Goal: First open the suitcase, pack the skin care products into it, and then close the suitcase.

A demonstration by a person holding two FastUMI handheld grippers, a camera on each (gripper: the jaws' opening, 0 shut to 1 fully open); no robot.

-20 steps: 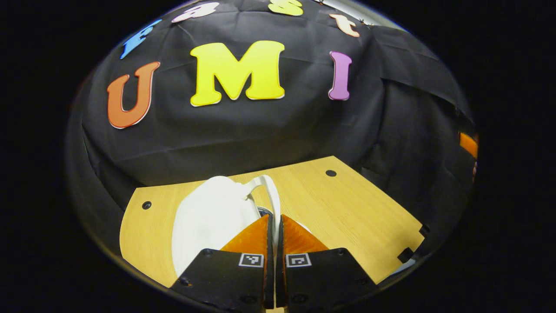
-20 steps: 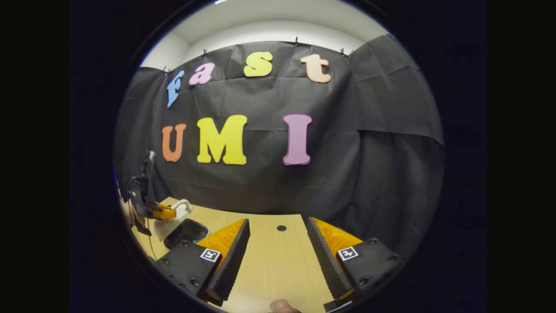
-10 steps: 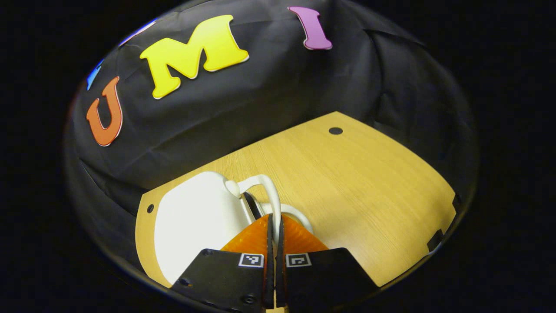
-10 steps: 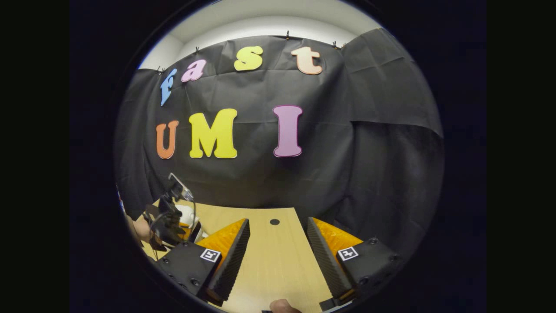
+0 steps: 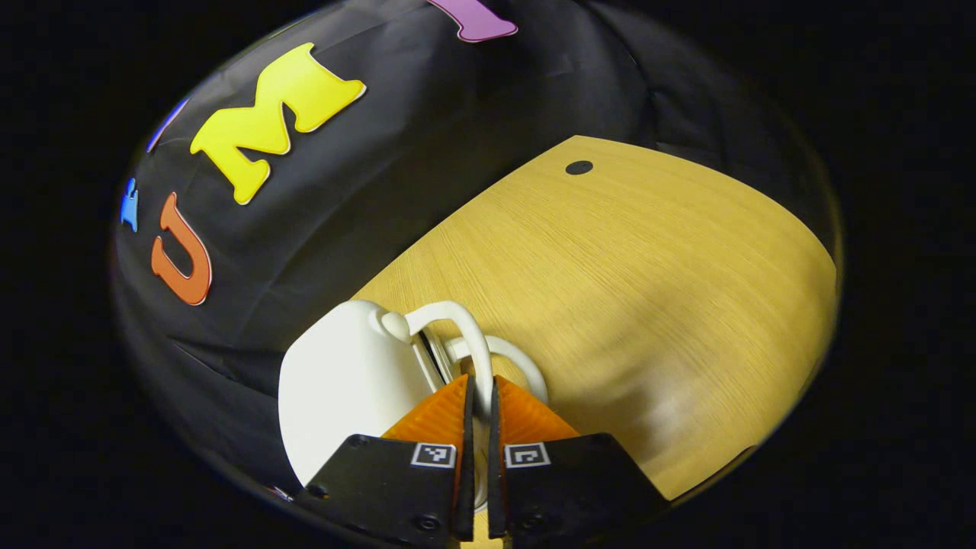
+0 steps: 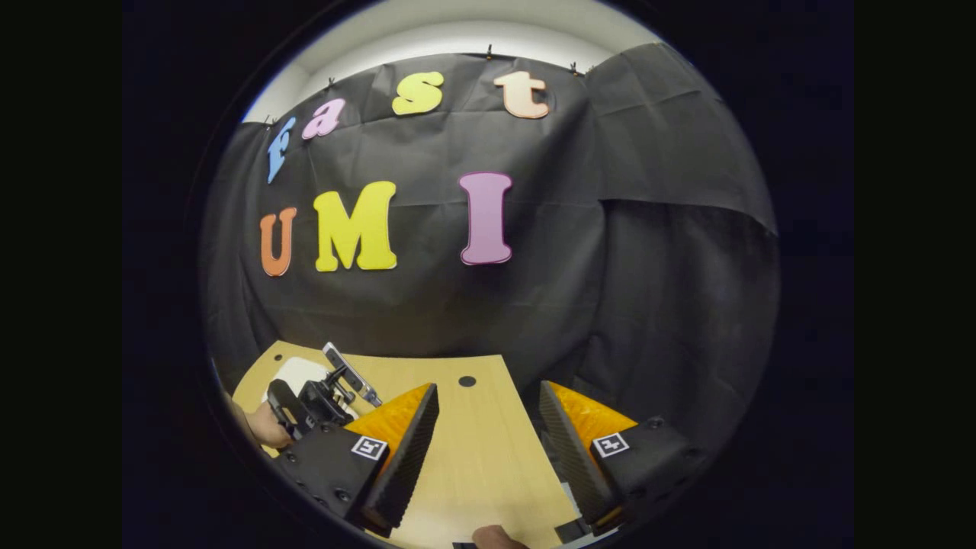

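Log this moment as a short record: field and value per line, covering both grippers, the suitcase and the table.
left gripper: shut on the upper white handle loop
suitcase: small, white, hard-shelled, on the table near its left edge; two handle loops close together, so it looks closed or nearly closed
right gripper: open, nothing between its fingers, held over bare table
table: light wood, a dark round hole near the far edge
hand: holds the left gripper, seen in the right gripper view

suitcase [image 5: 347, 381] lower part hidden behind left tool [image 5: 478, 396], maybe shut, contents unseen
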